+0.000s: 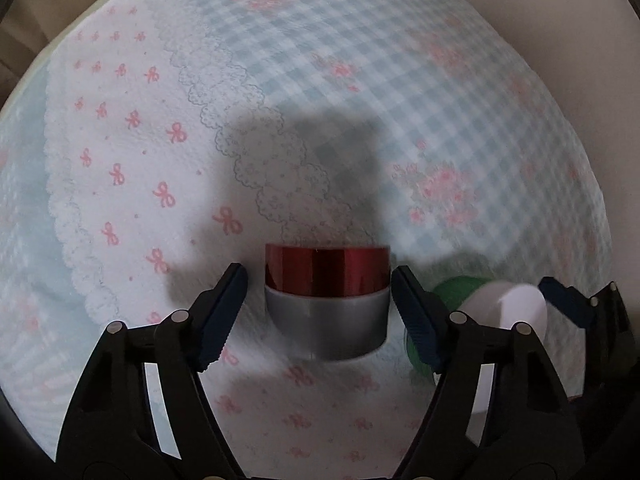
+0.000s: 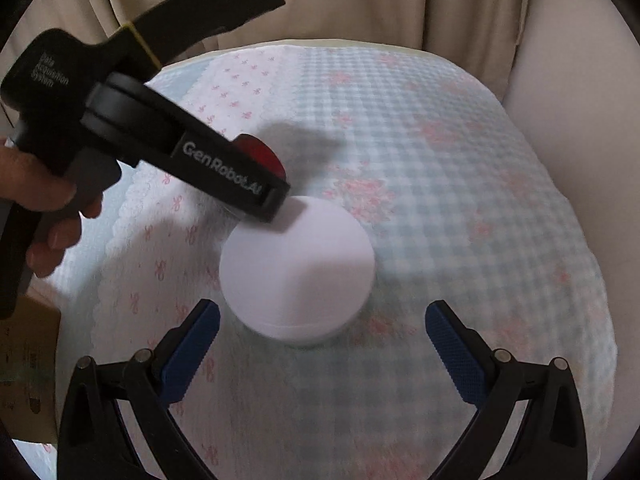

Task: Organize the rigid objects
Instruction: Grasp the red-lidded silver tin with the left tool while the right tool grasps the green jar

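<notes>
A jar with a shiny red lid and grey base (image 1: 326, 300) stands on the patterned cloth, between the fingers of my left gripper (image 1: 320, 308), which is open and apart from it on both sides. A round white-lidded jar with a green body (image 1: 516, 312) sits just to its right. In the right wrist view the white lid (image 2: 298, 268) lies ahead of my open right gripper (image 2: 322, 344), not touched. The red lid (image 2: 260, 156) peeks out behind the left gripper's body (image 2: 160, 136).
A blue gingham cloth with pink bows and flowers (image 2: 440, 160) covers the round table. Beige curtains (image 2: 360, 0) hang behind it. A cardboard box (image 2: 28, 368) stands at the left. A hand (image 2: 44, 200) holds the left gripper's handle.
</notes>
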Action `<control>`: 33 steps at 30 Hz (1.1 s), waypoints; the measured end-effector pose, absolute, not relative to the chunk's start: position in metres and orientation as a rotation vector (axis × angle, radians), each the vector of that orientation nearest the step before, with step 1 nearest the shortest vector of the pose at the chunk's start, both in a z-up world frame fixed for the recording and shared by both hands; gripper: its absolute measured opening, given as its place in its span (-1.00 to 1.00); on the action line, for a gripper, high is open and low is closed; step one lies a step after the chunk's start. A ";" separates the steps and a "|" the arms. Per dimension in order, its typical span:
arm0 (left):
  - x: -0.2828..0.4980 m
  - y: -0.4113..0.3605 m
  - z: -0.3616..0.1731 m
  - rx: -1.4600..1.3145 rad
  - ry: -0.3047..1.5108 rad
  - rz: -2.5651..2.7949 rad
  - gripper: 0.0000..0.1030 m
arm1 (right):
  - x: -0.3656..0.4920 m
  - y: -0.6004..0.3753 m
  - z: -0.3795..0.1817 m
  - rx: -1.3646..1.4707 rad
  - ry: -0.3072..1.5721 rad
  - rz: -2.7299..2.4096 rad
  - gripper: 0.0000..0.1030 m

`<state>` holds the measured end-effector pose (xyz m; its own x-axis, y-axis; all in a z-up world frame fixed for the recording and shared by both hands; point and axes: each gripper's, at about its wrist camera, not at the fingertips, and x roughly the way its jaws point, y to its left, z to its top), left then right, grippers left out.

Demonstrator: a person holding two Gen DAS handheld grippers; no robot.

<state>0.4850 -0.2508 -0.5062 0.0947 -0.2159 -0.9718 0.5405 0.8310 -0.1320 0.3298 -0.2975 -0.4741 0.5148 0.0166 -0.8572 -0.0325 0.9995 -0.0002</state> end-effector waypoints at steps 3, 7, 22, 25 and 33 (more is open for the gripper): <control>0.486 -0.252 -0.507 0.311 1.355 -0.576 0.16 | 0.339 -0.292 -0.479 -0.041 1.027 0.041 0.88; 0.484 -0.256 -0.505 0.336 1.342 -0.605 -0.01 | 0.352 -0.289 -0.483 -0.043 1.036 0.056 0.43; 0.476 -0.234 -0.463 0.269 1.301 -0.563 -0.02 | 0.345 -0.297 -0.462 0.029 1.063 0.054 0.30; 0.466 -0.230 -0.436 0.251 1.272 -0.551 -0.02 | 0.335 -0.298 -0.444 0.030 1.051 0.050 0.30; 0.426 -0.210 -0.347 0.153 1.206 -0.504 -0.02 | 0.304 -0.307 -0.357 0.046 1.010 0.000 0.30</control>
<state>0.4263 -0.2096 -0.3473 0.2619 -0.2912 -0.9201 0.4505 0.8801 -0.1503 0.3038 -0.3070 -0.3568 0.5320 0.0209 -0.8465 0.0216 0.9990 0.0383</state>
